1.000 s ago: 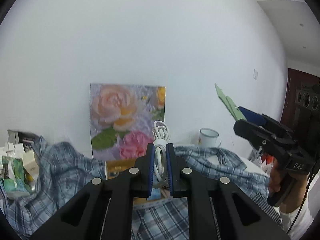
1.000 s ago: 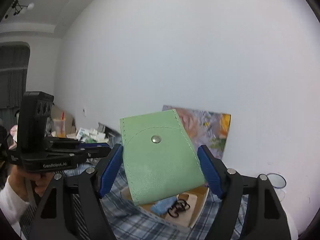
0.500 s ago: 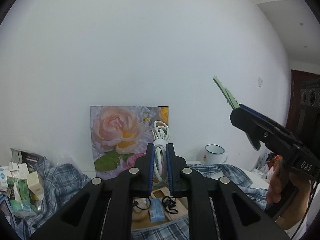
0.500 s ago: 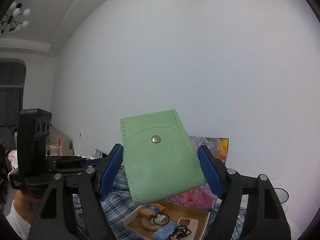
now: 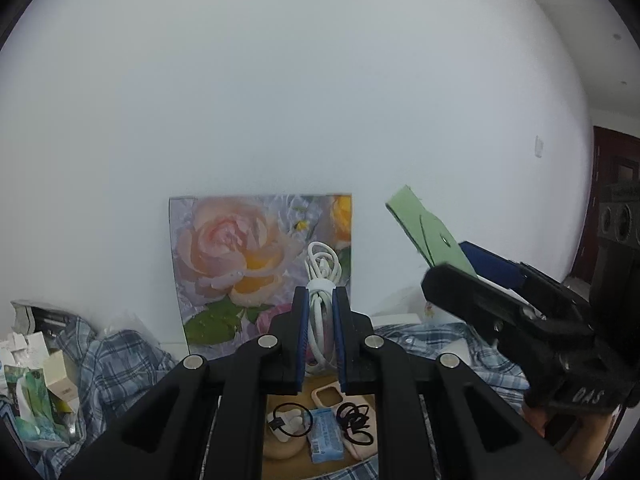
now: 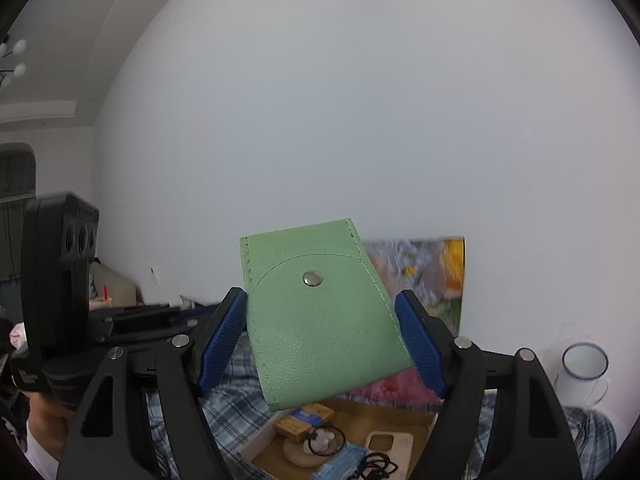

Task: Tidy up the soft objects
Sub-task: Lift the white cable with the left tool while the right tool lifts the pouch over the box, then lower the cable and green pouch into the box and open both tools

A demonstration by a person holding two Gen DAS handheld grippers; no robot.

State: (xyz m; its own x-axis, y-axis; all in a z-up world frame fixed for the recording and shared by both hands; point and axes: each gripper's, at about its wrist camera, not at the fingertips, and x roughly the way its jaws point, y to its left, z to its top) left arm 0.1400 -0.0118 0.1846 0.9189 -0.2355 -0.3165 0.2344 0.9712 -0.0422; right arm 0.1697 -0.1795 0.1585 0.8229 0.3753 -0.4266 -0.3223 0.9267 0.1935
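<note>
My left gripper (image 5: 320,298) is shut on a coiled white cable (image 5: 320,276), which stands upright between the blue pads. A light green snap pouch (image 6: 320,320) hangs flap up and slightly tilted in my right gripper (image 6: 320,304), which is shut on its two side edges. In the left wrist view the right gripper (image 5: 460,264) is held up at the right with the pouch (image 5: 428,232) seen almost edge-on. In the right wrist view the left gripper (image 6: 152,314) sits at the left in a person's hand. Both hover above an open cardboard tray (image 6: 400,416).
The tray (image 5: 288,466) holds black hair ties (image 5: 354,426), a blue packet (image 5: 326,434), a beige phone case (image 6: 390,446) and small boxes. It lies on a plaid cloth (image 5: 120,360). A rose picture (image 5: 240,260) leans on the white wall. A white mug (image 6: 584,368) stands right; cartons (image 5: 32,380) left.
Both grippers have shifted sideways, still holding the cable and the pouch. The tray has come into fuller view below them. The right gripper has rolled, and the mug has entered its view.
</note>
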